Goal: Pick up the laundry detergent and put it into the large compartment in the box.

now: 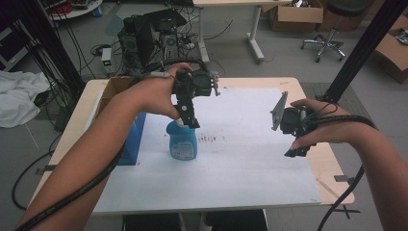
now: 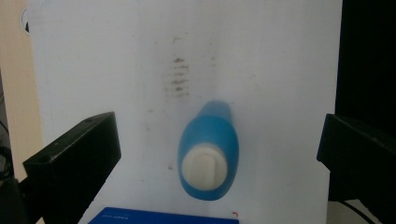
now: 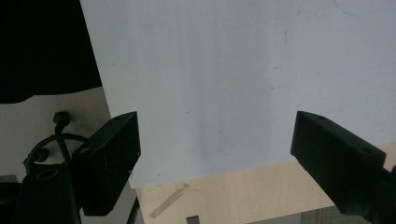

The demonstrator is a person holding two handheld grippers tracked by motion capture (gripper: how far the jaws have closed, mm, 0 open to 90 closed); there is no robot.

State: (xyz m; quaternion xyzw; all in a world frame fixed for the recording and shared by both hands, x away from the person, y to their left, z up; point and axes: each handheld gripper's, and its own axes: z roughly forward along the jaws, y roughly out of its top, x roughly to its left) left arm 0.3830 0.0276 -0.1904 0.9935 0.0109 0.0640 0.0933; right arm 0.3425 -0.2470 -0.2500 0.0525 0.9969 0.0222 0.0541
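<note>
A blue bottle (image 1: 183, 143) with a white cap stands upright on the white sheet (image 1: 231, 163), left of the table's middle. My left gripper (image 1: 191, 120) hangs straight above it, pointing down, jaws open. In the left gripper view the bottle (image 2: 208, 154) is seen from the top, its white cap between the two wide-apart jaws and clear of both. My right gripper (image 1: 294, 150) hovers over the sheet's right edge, open with nothing between its jaws. The right gripper view looks down on the white sheet (image 3: 243, 84) and the wooden table edge (image 3: 243, 191).
A blue box (image 1: 131, 139) lies left of the bottle, with its edge (image 2: 163, 217) near the bottle's base. An open cardboard box (image 1: 111, 89) sits at the table's back left. Dark smudges (image 1: 211, 139) mark the sheet right of the bottle. A black upright post (image 1: 356, 53) stands at the right.
</note>
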